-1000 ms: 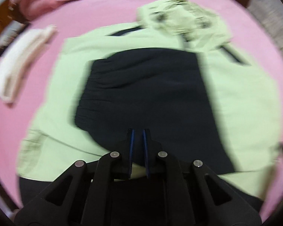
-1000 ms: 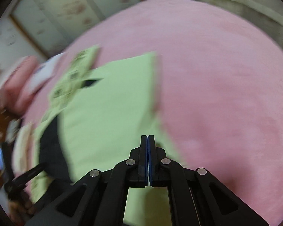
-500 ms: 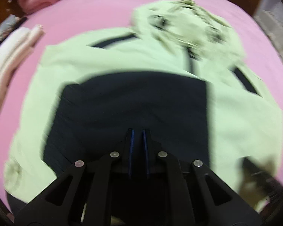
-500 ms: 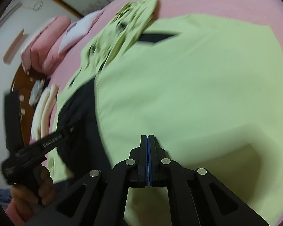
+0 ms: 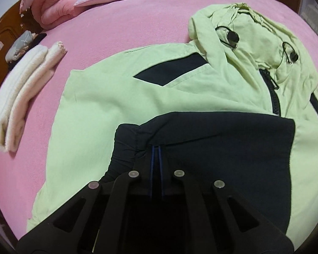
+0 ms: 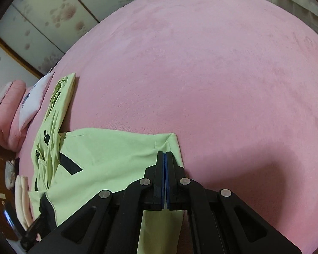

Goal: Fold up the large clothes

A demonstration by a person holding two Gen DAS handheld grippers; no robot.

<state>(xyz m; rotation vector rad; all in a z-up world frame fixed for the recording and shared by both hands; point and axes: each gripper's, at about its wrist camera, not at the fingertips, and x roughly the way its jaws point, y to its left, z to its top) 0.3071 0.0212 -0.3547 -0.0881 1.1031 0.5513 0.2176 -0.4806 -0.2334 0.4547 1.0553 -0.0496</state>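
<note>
Lime-green hooded jacket (image 5: 108,110) lies spread on the pink bed cover (image 6: 222,74), hood (image 5: 254,40) at the far end, zip partly open. Vs. 1 s ago: the navy hem panel (image 5: 222,148) has been carried up over the green body; it now covers the lower-middle of the jacket, edge lying straight across, just below the zip. Left gripper (image 5: 156,148) pinches the gathered navy cuff/hem, jaws nearly closed on fabric. Right gripper (image 6: 165,154) has swung from the jacket's middle to its right-hand edge; jaws pressed together w/ green cloth running under them, appears clamped on that edge, tho the pinch itself is hard to confirm. Folded cream towels (image 5: 21,93) sit well left, apart. Judgement: bottom-up fold nearly laid; release & smoothing likely next.
</note>
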